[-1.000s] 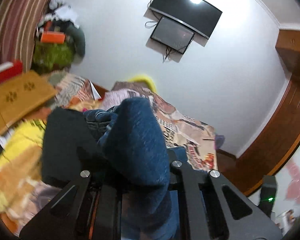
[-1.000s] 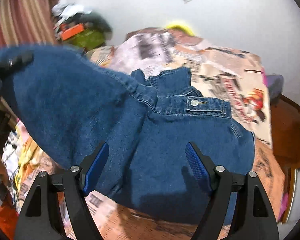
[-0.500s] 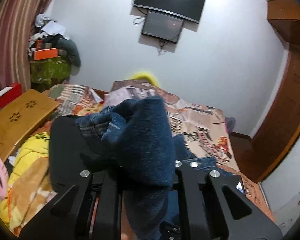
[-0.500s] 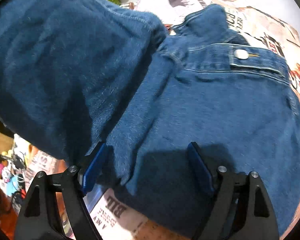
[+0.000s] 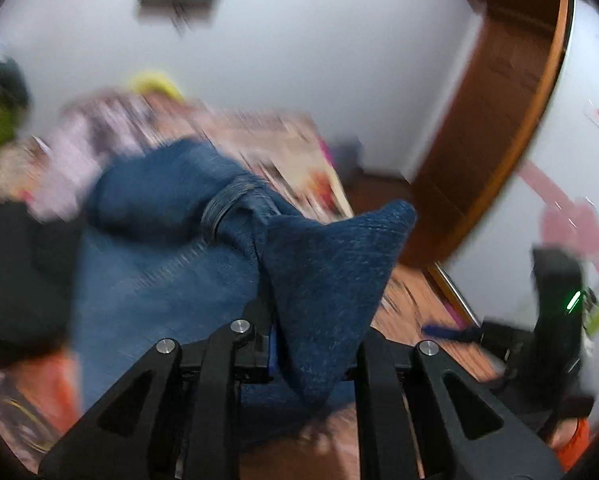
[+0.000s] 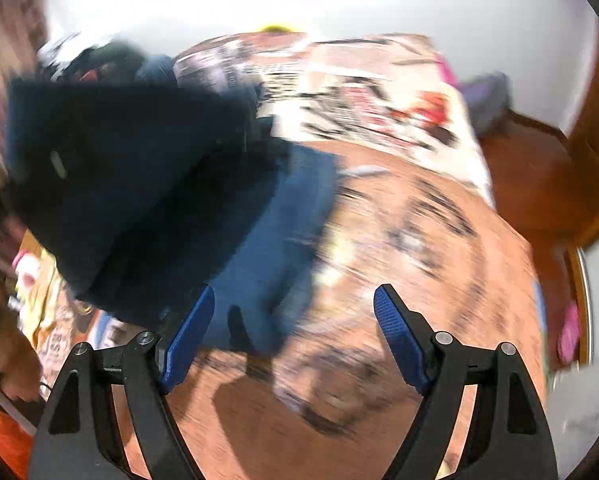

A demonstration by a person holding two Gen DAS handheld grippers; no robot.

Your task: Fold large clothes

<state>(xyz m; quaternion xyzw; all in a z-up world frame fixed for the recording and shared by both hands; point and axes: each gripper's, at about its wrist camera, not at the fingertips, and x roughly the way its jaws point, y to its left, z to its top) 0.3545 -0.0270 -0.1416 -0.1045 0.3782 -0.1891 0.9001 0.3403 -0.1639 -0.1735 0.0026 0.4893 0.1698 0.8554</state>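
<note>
A blue denim jacket (image 5: 171,232) lies bunched on the bed's printed cover (image 6: 399,208). My left gripper (image 5: 311,344) is shut on a corner of the denim, which sticks up between the fingers and hides the tips. In the right wrist view the jacket (image 6: 259,248) lies at the left, partly under a dark raised fold (image 6: 131,168). My right gripper (image 6: 291,320) is open and empty, with its blue pads (image 6: 395,332) above the cover and the left pad at the jacket's edge. Both views are blurred by motion.
A brown wooden door (image 5: 487,120) and wood floor (image 5: 419,304) lie right of the bed. A black device with a green light (image 5: 559,300) stands at the right. Yellow and mixed clutter (image 6: 39,300) lies left of the bed. A white wall (image 5: 299,40) rises behind.
My left gripper has swung to the right with the denim corner in it. My right gripper has pulled back from the jacket, so the bare printed cover now fills its view.
</note>
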